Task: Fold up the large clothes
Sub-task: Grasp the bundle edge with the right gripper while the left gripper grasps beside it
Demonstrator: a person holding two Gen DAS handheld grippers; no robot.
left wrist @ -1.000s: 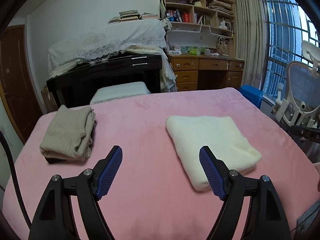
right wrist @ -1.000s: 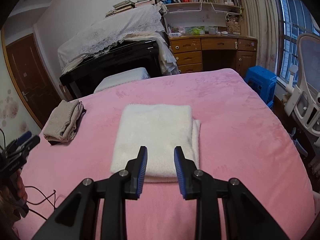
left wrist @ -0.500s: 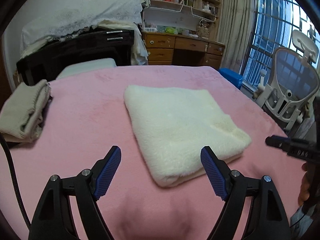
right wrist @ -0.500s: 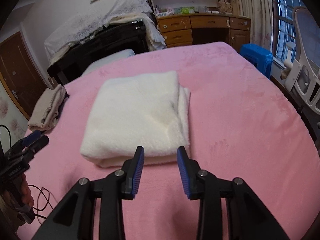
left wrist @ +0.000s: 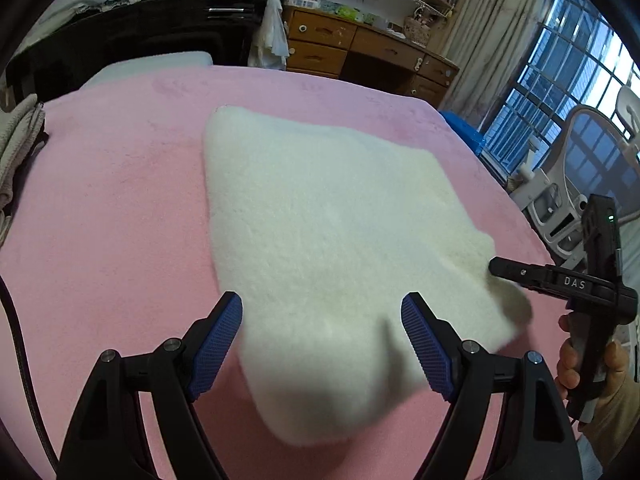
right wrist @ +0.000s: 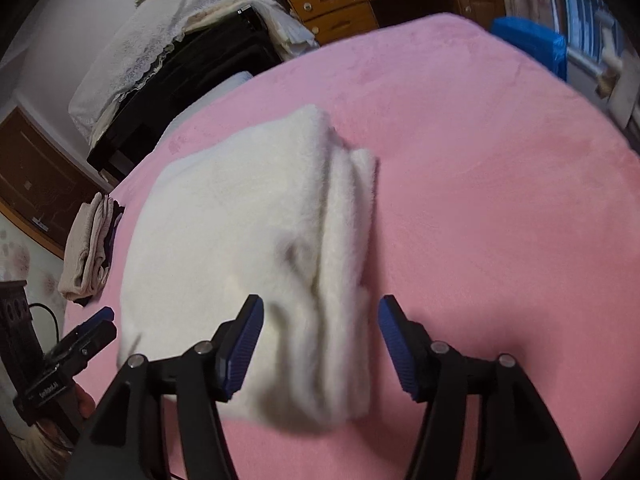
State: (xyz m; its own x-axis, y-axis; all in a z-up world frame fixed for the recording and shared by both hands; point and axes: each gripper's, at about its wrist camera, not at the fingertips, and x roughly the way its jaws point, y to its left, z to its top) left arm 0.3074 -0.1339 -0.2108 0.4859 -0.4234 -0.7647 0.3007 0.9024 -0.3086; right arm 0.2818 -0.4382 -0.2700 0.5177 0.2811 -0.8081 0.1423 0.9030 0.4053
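The folded cream garment (left wrist: 328,216) lies on the pink bed (left wrist: 104,208). Left gripper (left wrist: 322,334) and right gripper (right wrist: 320,340) stand spread wide at its near edge, probably not touching.

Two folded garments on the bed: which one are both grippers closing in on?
The fluffy cream-white folded garment mid-bed: the left gripper and right gripper both straddle its near edge, jaws open. The beige knit folded garment lies apart at the pink bed's edge.

A cream, fluffy folded garment (left wrist: 320,216) lies flat on the pink bed (left wrist: 112,216), its layered edges stacked along the right side, the near edge slightly rumpled
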